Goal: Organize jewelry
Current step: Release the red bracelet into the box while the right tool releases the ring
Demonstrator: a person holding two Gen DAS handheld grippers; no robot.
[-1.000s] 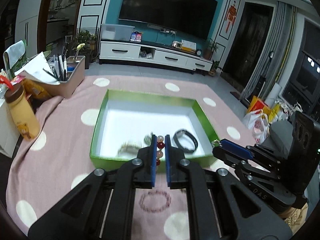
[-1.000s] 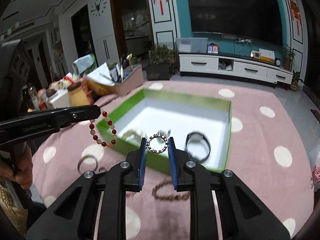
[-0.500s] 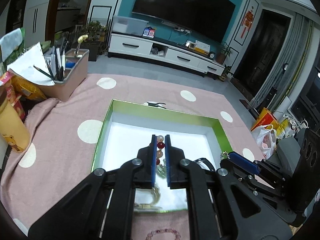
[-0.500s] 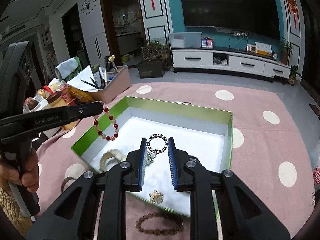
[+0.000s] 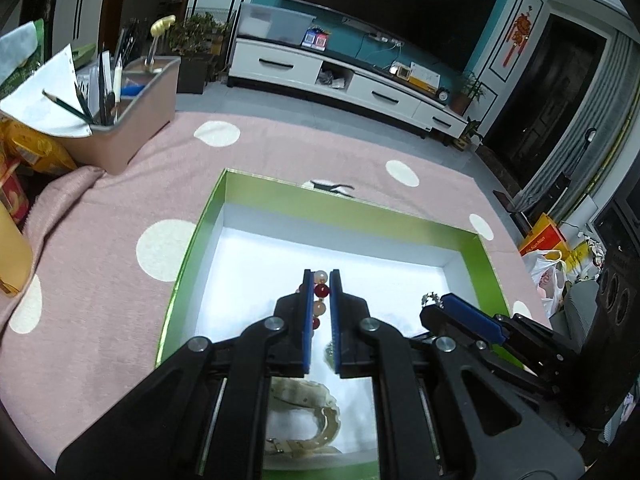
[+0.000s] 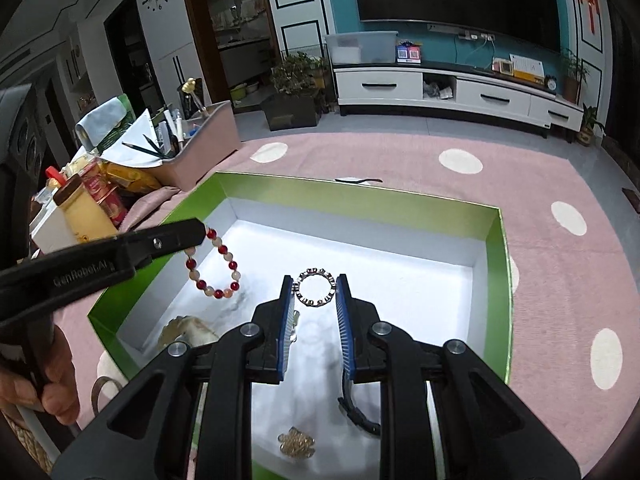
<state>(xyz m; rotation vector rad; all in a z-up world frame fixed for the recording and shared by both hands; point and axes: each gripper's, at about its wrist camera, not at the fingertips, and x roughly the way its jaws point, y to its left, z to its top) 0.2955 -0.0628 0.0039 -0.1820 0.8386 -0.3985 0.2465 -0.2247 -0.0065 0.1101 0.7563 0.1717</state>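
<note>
A green box with a white floor (image 5: pixel 192 240) (image 6: pixel 496 264) lies on the pink dotted cloth. My left gripper (image 5: pixel 321 280) is shut on a red and cream bead bracelet (image 5: pixel 321 290), which dangles over the box's left half in the right wrist view (image 6: pixel 216 268). My right gripper (image 6: pixel 315 284) is shut on a small dark and silver beaded ring bracelet (image 6: pixel 315 287) above the box's middle; its blue pad (image 5: pixel 472 316) shows in the left wrist view. On the box floor lie a pale watch (image 5: pixel 316 412), a black band (image 6: pixel 356 412) and a gold knot piece (image 6: pixel 296 444).
A pink organizer with pens (image 5: pixel 132 116) (image 6: pixel 200 140) stands at the cloth's far left, with a yellow bottle (image 6: pixel 84 212) and snack packs beside it. A brown ring (image 6: pixel 100 392) lies on the cloth left of the box. A person's hand (image 6: pixel 52 384) grips the left tool.
Both grippers moved forward and down from in front of the box to over its white floor, each keeping its bracelet. The loose bracelets on the cloth have dropped out of view.
</note>
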